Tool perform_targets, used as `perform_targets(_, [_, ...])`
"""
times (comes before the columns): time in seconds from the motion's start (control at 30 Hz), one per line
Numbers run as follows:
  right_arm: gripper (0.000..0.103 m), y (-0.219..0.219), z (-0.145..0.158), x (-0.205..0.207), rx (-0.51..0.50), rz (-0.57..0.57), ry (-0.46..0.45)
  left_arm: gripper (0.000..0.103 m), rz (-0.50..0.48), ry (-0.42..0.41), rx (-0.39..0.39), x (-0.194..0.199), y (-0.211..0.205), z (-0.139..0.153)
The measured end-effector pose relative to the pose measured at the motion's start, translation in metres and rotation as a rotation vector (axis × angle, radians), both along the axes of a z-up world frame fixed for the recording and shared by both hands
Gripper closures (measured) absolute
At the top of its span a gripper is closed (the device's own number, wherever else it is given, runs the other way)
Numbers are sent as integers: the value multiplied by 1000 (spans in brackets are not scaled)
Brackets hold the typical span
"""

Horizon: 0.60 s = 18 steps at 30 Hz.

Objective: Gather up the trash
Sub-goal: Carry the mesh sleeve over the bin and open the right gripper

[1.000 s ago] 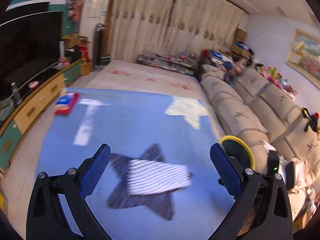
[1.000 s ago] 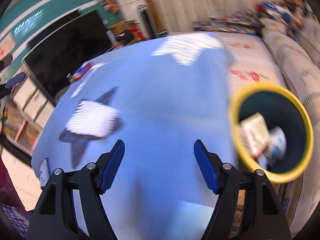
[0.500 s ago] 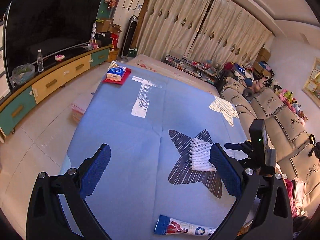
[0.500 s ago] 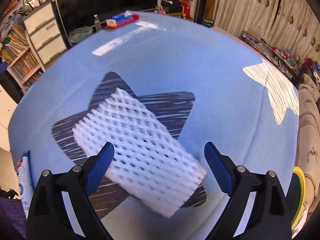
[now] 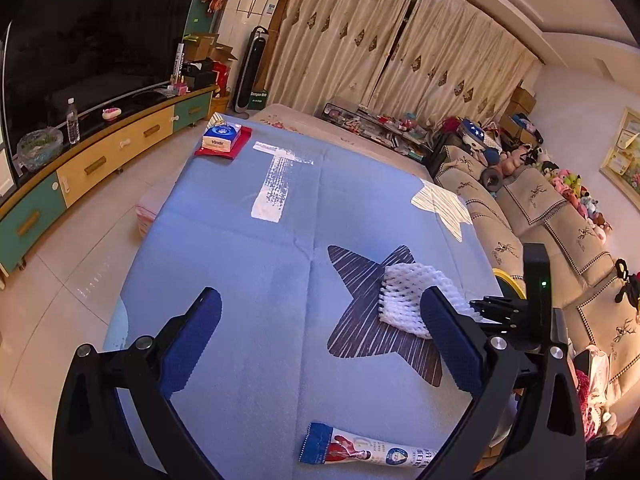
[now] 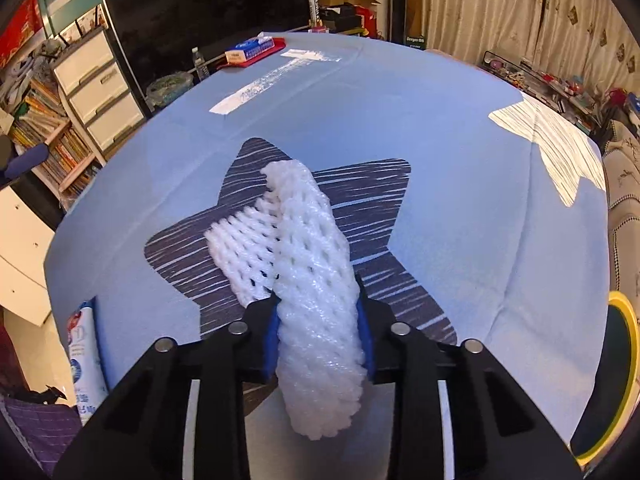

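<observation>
A white foam fruit net (image 6: 312,280) lies on the dark star of the blue table cover (image 6: 440,160). My right gripper (image 6: 318,334) is shut on its near end, squeezing it between the blue pads. The net also shows in the left wrist view (image 5: 408,300), with the right gripper (image 5: 492,308) beside it. My left gripper (image 5: 320,344) is open and empty above the table. A blue and white wrapper (image 5: 368,454) lies at the near table edge; it also shows in the right wrist view (image 6: 82,360). A yellow-rimmed bin (image 6: 616,372) stands off the table's right edge.
A tissue pack on a red tray (image 5: 222,140) sits at the far left corner of the table. A sofa (image 5: 560,216) runs along the right. A TV cabinet (image 5: 100,152) stands at the left across tiled floor.
My right gripper has closed on the foam net, which is now bunched and folded up between the pads. The left gripper has barely moved and stays open.
</observation>
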State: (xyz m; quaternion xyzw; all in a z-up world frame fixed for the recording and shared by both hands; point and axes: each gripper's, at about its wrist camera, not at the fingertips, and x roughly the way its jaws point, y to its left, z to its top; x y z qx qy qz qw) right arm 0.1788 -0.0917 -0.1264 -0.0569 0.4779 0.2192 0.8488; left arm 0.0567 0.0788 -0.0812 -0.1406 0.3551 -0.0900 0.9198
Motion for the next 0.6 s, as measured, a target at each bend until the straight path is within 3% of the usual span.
perform_targets(0.23, [74,-65,40,-23,93,-171,-98,5,-25,-8,11,-5,-14,4])
perform_targets(0.43, [72,-178,61,-36,60,-509,-190,5,-65,12,5,1,-30,-3])
perform_targets(0.6, [72,-266,48,-41,-8,-749,-179,5,-87,33,-1,9,-43,-7])
